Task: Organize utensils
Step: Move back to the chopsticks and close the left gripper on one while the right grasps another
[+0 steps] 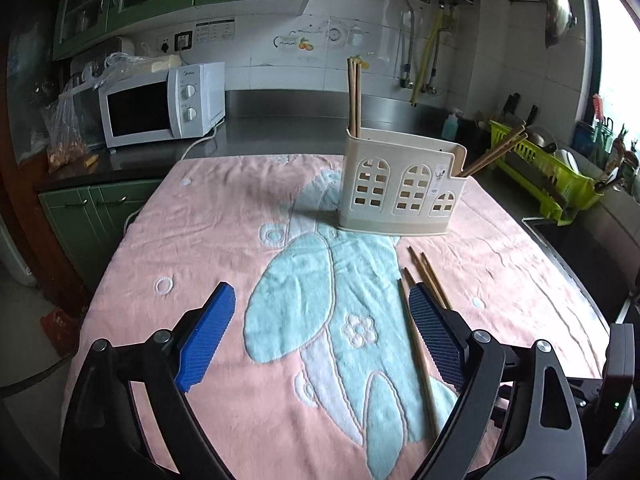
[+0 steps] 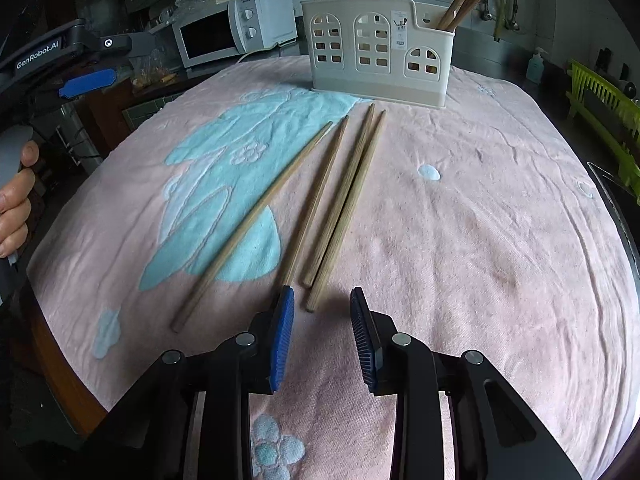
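Four loose chopsticks [image 2: 320, 208] lie on the pink towel [image 2: 480, 240] in front of you, and neither gripper holds anything

Your left gripper [image 1: 322, 316] hangs above the towel with its blue pads spread wide and only cloth between them; the leftmost chopstick [image 1: 418, 356] runs just inside its right-hand pad. Your right gripper [image 2: 322, 312] is set narrow, its jaws a small gap apart and gripping nothing, with the near ends of two chopsticks just ahead of its tips. The four sticks lie side by side, fanning slightly, their far ends pointing toward the cream utensil holder [image 2: 380, 56] at the back of the towel (more chopsticks already stand in it, upright in the left end compartment and leaning in the right one). A hand [image 2: 14, 204] shows at the left edge of the right wrist view
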A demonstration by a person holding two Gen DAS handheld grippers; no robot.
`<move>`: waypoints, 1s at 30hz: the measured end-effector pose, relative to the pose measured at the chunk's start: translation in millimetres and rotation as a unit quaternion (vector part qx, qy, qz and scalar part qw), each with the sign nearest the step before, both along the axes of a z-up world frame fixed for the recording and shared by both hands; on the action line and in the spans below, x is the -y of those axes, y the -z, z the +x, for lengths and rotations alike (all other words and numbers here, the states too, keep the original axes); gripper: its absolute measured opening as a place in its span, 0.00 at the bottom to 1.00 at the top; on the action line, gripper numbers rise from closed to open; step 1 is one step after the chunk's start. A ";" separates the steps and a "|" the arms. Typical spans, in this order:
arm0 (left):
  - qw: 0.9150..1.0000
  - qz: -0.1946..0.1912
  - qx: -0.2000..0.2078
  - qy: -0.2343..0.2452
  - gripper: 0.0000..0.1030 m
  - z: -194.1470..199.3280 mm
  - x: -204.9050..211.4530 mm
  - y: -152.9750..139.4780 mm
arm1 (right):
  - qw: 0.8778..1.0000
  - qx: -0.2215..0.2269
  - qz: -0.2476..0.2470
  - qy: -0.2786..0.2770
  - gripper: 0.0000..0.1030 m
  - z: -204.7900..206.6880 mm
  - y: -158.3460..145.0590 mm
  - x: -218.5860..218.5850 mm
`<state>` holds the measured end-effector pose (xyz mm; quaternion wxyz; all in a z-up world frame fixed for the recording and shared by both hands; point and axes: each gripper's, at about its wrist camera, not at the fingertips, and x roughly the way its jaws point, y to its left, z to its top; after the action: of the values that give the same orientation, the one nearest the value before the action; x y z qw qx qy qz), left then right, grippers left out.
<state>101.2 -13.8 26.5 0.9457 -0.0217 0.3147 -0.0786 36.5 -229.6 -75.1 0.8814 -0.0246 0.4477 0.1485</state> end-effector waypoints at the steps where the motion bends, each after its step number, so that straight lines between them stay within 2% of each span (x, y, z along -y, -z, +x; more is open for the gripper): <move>1: 1.000 -0.001 -0.002 -0.002 0.86 -0.5 -0.9 1.9 | 1.000 0.001 -0.003 0.001 0.28 0.3 0.9 0.9; 9: 1.000 0.002 -0.020 -0.004 0.87 -2.0 -3.2 17.1 | 1.000 0.003 -0.002 0.029 0.27 5.4 -2.2 18.1; 22: 0.997 0.018 -0.063 0.039 0.87 -28.6 20.5 55.3 | 0.999 0.010 0.015 0.040 0.21 33.6 -4.4 8.8; 27: 0.995 0.023 -0.079 0.059 0.86 -38.7 31.4 70.7 | 0.999 0.007 0.010 0.046 0.10 41.0 0.6 6.8; 30: 0.994 0.021 -0.087 0.067 0.84 -43.4 36.7 77.1 | 0.999 0.007 0.009 0.049 0.07 41.5 0.7 8.9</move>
<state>57.8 -50.5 -50.6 0.9075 0.0121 0.3982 -0.1331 77.9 -238.5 -75.7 0.8907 0.0038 0.4413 0.1088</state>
